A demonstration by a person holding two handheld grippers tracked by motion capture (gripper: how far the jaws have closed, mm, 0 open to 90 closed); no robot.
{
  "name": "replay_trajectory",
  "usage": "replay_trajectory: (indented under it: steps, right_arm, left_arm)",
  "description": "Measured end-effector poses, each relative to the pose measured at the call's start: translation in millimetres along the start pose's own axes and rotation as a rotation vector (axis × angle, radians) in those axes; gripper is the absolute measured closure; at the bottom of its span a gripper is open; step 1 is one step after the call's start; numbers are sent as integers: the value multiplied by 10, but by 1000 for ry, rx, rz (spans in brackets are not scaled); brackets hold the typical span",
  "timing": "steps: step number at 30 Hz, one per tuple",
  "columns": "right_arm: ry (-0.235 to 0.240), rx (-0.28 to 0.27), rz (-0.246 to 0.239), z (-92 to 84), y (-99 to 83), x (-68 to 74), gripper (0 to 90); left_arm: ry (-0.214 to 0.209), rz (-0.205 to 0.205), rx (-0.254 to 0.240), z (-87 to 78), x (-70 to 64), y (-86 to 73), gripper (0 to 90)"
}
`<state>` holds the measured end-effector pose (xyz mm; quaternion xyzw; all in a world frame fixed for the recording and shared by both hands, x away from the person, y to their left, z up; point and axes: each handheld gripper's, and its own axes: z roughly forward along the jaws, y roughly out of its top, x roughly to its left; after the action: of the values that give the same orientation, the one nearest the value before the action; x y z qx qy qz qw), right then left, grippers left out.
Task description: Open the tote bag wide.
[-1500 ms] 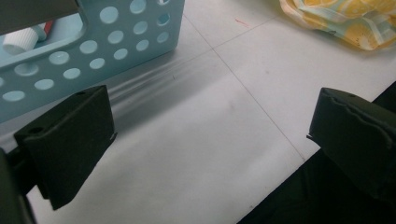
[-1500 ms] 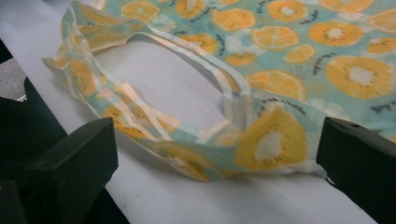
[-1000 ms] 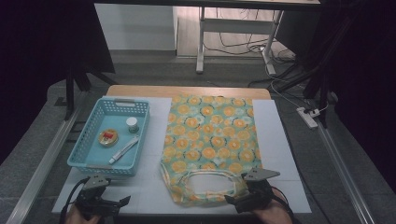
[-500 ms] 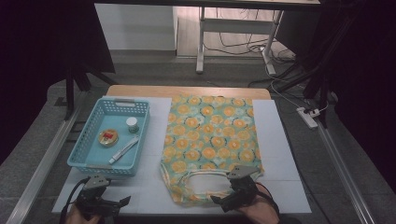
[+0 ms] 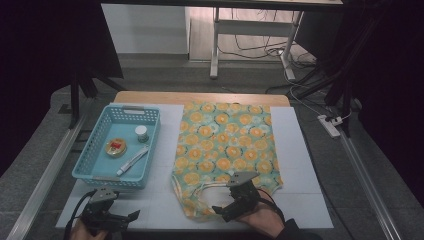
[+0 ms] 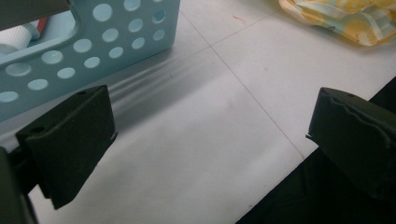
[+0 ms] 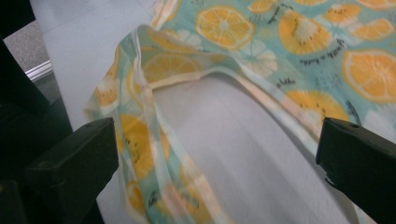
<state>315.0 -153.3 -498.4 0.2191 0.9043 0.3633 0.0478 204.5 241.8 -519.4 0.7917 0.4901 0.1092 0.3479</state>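
Observation:
A tote bag [image 5: 225, 145] with an orange-slice print lies flat in the middle of the white table [image 5: 300, 165], its handle loop [image 5: 192, 200] at the near end. My right gripper [image 5: 223, 209] hovers open over that loop. In the right gripper view the handle strap [image 7: 140, 140] and a patch of white table lie between the wide-apart jaws, with the printed bag [image 7: 289, 46] beyond them. My left gripper [image 5: 127, 218] rests open at the near left of the table. It holds nothing, and bare table [image 6: 210, 140] lies between its jaws.
A light blue basket [image 5: 95, 170] stands left of the bag and holds a small jar [image 5: 141, 133], a round tin [image 5: 116, 147] and a white tube [image 5: 132, 160]. Its perforated wall [image 6: 93, 46] is close ahead of my left gripper. The table's near edge is just behind both hands.
My right gripper has moved left along the near edge, from the bag's right corner to over the handle loop. The left gripper has stayed put.

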Motion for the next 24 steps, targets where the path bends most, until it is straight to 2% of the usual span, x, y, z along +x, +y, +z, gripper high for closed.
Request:
replay_trajectory:
  steps: [8, 17, 20, 22, 24]
  right_arm:
    - [6, 49, -50, 246, 97, 51, 48]
    - [50, 120, -127, 389, 8, 245, 79]
    - [50, 124, -168, 383, -17, 309, 174]
    - [52, 124, -197, 356, -17, 341, 313]
    - [76, 121, -213, 330, -13, 346, 468]
  left_arm:
    - [-2, 7, 3, 3, -5, 1, 8]
    - [-4, 16, 5, 3, -12, 1, 8]
    - [-2, 19, 7, 6, -16, 2, 8]
    - [-2, 20, 8, 7, -18, 2, 8]
    - [-1, 22, 9, 8, -19, 3, 8]
